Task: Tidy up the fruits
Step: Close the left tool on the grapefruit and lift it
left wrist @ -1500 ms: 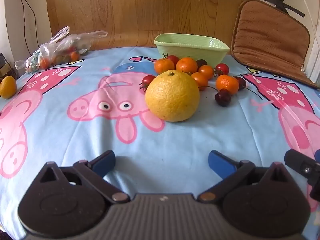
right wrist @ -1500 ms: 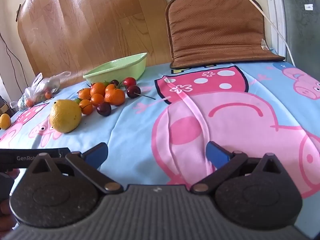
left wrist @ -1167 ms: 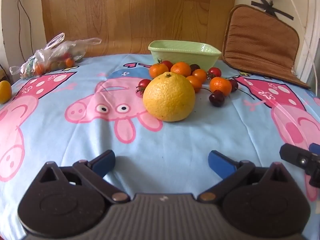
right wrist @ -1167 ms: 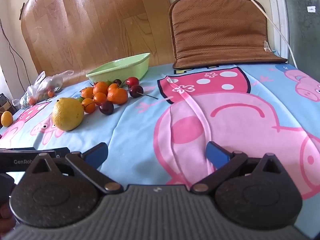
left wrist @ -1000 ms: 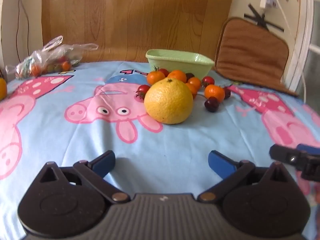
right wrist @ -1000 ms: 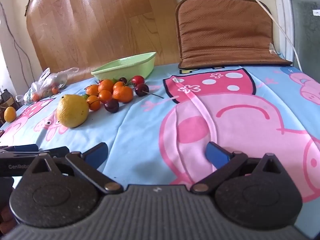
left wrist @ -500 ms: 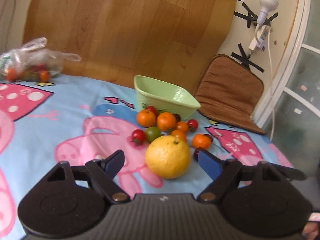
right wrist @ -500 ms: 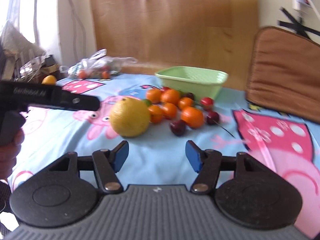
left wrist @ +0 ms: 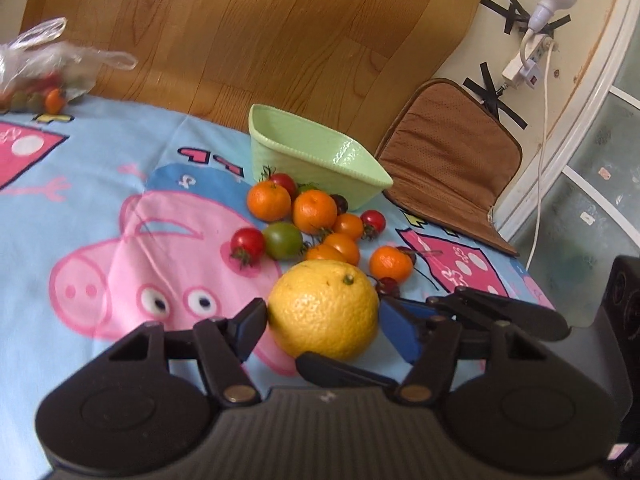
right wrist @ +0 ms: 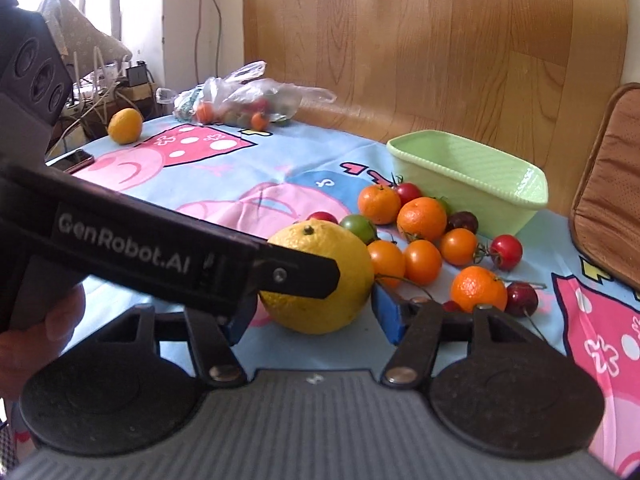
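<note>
A big yellow citrus [left wrist: 324,310] lies on the Peppa Pig cloth, in front of a heap of small oranges [left wrist: 314,210], red and green tomatoes [left wrist: 284,240] and dark cherries. A light green basket [left wrist: 320,160] stands empty behind the heap. My left gripper [left wrist: 322,326] is open, its blue pads on either side of the citrus. My right gripper [right wrist: 310,312] is open and also straddles the citrus [right wrist: 320,280] from the other side. The left gripper's finger [right wrist: 296,276] crosses in front of the citrus in the right wrist view.
A plastic bag of fruit [right wrist: 244,100] and a lone yellow fruit [right wrist: 125,125] lie at the cloth's far left. A brown cushion [left wrist: 444,152] leans at the right behind the basket. A wood panel stands behind the table. A phone [right wrist: 74,159] lies at the left edge.
Both grippers have moved in on the big yellow citrus, which now sits between the pads of each. Their jaws have narrowed. The fruit has not moved.
</note>
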The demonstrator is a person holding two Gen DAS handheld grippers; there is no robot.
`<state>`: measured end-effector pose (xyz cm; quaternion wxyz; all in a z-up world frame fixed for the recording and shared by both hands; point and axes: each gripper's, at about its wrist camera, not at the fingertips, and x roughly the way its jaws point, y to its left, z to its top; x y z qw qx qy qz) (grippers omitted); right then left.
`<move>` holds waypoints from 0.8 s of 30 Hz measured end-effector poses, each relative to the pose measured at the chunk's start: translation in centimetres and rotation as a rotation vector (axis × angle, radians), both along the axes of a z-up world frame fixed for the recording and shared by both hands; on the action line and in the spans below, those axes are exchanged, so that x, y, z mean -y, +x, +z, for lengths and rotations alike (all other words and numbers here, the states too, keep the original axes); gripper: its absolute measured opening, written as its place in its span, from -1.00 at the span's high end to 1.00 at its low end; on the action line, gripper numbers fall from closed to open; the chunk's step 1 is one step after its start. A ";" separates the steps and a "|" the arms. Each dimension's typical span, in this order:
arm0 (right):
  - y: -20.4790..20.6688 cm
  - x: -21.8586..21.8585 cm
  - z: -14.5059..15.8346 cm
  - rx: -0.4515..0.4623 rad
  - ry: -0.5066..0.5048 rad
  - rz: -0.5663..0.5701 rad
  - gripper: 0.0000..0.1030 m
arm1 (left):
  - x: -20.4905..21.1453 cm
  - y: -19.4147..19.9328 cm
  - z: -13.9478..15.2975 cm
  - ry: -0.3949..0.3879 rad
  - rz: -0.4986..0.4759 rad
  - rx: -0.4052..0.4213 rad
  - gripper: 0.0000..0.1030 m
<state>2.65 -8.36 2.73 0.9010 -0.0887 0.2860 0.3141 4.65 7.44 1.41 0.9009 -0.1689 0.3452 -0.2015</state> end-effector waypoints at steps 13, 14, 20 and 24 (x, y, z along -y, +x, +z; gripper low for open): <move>-3.3 7.2 0.2 -0.057 0.040 -0.099 -0.27 | 8.3 -2.9 0.4 0.071 -0.116 -0.003 -0.38; -3.3 7.3 0.1 -0.061 0.049 -0.099 -0.28 | 8.7 -2.9 0.4 0.080 -0.118 -0.008 -0.46; -3.3 7.3 -1.1 -0.055 0.070 -0.069 -0.34 | 9.0 -3.1 0.3 0.136 -0.104 -0.006 -0.33; -3.0 7.6 -1.0 -0.054 0.108 -0.079 -0.24 | 9.1 -3.0 1.3 0.164 -0.108 0.021 -0.31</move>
